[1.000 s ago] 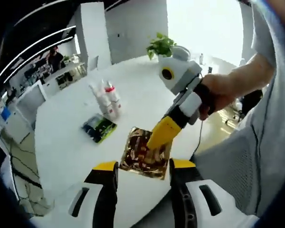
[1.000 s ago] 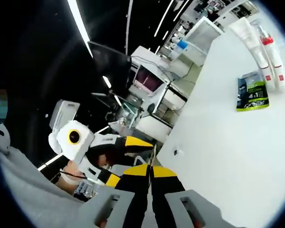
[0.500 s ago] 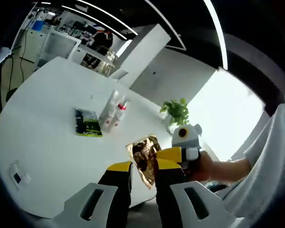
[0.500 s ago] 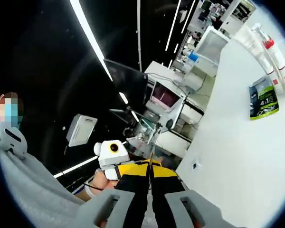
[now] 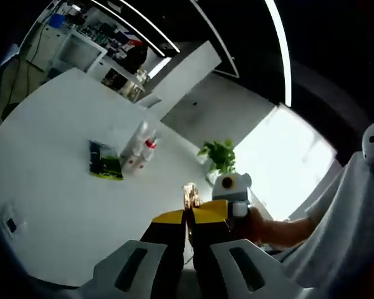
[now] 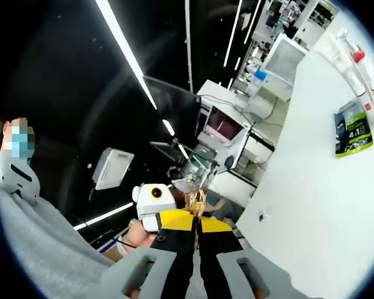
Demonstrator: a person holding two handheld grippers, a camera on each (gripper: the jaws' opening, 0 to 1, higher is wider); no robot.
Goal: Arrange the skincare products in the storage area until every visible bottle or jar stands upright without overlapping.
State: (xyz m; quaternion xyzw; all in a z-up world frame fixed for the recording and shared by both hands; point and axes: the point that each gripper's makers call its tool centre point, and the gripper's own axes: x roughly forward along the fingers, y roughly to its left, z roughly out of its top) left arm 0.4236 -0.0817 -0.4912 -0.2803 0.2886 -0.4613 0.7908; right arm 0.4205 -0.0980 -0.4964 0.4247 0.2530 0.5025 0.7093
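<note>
The gold foil sachet (image 5: 189,195) is held in the air above the near edge of the white table (image 5: 50,187), clamped from both sides. In the left gripper view it appears edge-on as a thin, crinkled, glossy gold-brown strip rising from between the yellow-tipped jaws of the left gripper (image 5: 188,219), which are drawn together on it. The right gripper (image 5: 229,194) approaches from the right of that view, held in the person's hand (image 5: 262,225). In the right gripper view the same sachet (image 6: 195,200) protrudes above the right gripper (image 6: 196,222), whose jaws are pressed together on it. Farther out on the table, a green and black sachet (image 5: 104,161) lies flat. Just beside it, white tubes with red caps (image 5: 139,147) are grouped together. A potted plant (image 5: 219,156) is positioned at the far edge.
</note>
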